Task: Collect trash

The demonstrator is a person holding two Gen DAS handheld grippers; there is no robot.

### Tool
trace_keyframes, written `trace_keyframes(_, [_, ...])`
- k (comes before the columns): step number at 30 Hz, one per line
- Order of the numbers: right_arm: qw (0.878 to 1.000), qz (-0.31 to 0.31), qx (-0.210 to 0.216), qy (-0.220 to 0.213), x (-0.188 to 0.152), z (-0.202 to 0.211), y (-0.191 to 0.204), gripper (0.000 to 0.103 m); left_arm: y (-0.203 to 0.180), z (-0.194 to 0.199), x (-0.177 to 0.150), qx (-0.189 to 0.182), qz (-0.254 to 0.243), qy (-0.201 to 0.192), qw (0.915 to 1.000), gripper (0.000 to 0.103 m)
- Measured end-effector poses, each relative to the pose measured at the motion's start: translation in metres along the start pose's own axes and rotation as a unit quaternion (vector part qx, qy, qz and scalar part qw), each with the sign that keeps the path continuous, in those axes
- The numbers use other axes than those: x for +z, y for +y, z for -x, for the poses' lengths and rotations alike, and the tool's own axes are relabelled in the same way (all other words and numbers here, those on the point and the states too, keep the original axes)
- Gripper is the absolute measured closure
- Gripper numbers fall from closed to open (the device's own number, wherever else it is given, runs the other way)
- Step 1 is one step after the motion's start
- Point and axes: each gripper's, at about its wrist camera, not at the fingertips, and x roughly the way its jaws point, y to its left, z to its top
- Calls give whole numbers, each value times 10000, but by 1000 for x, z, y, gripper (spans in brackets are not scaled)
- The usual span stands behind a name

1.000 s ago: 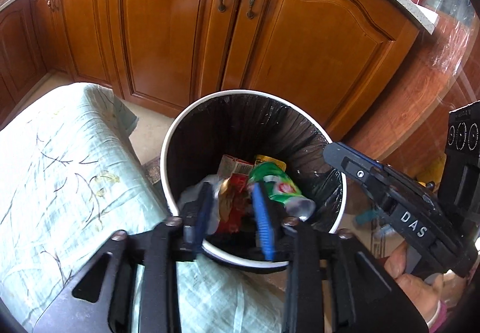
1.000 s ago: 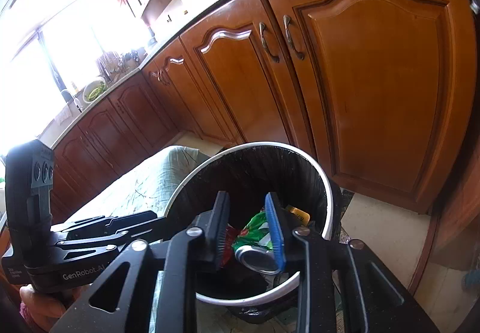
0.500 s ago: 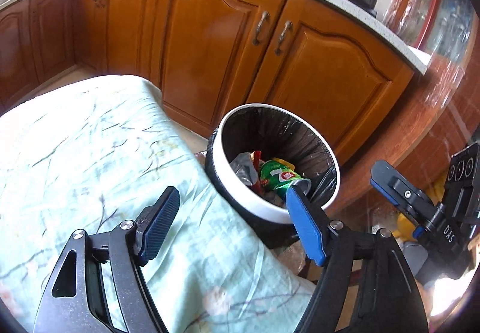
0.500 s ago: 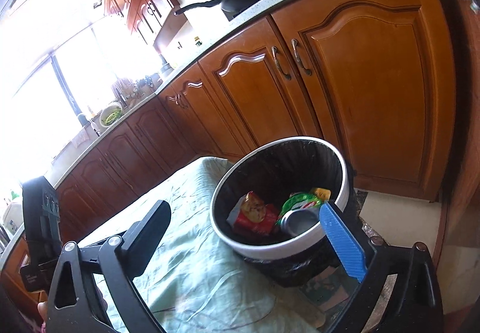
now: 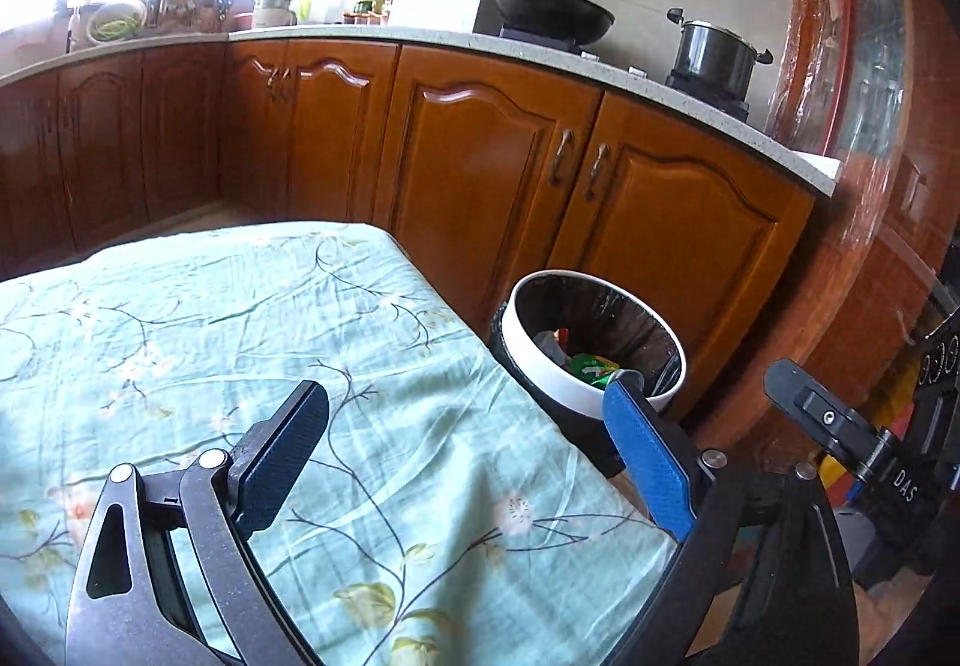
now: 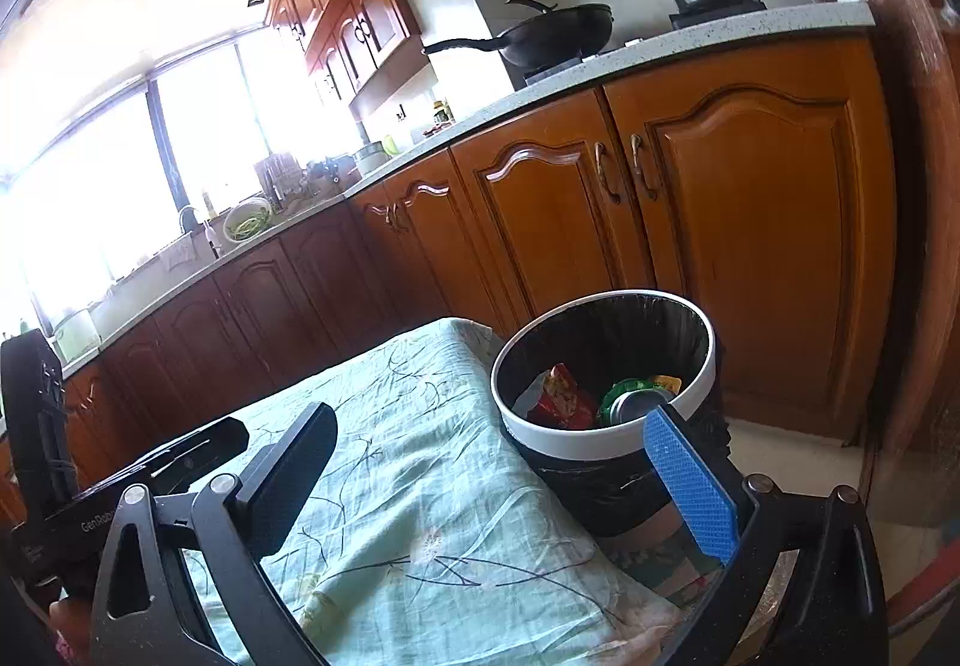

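A round bin with a white rim (image 5: 543, 384) (image 6: 600, 441) and black liner stands on the floor beside the table's far right corner. Inside lie a green can (image 6: 633, 405) (image 5: 591, 368), a red snack wrapper (image 6: 561, 396) and a yellow piece (image 6: 666, 383). My left gripper (image 5: 474, 456) is open and empty above the table's cloth, back from the bin. My right gripper (image 6: 498, 471) is open and empty, also above the cloth, with the bin just beyond its right finger. Each gripper shows at the edge of the other's view.
A table with a pale green floral cloth (image 5: 240, 336) (image 6: 420, 486) fills the foreground. Wooden cabinets (image 5: 492, 168) run behind the bin. A wok (image 5: 552, 15) and a pot (image 5: 714, 51) sit on the counter.
Both grippers were nearly shut over the bin's mouth; they have opened wide and pulled up and back over the table. The can and wrappers now lie in the bin.
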Motion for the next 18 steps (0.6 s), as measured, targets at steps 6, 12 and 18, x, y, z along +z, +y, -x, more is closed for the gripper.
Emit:
trace_keyframes(6, [9951, 662, -61, -727, -7, 32, 32, 0, 2, 30, -14, 265, -131, -409, 9987, 1])
trace_keyframes(12, [9890, 945, -242, -1110, -26, 38, 42, 0, 3, 58, -34, 800, -376, -938, 9917, 0])
trace_keyframes(18, [9922, 830, -198, -909, -41, 30, 38, 0, 13, 63, -51, 1106, -378, -958, 9885, 0])
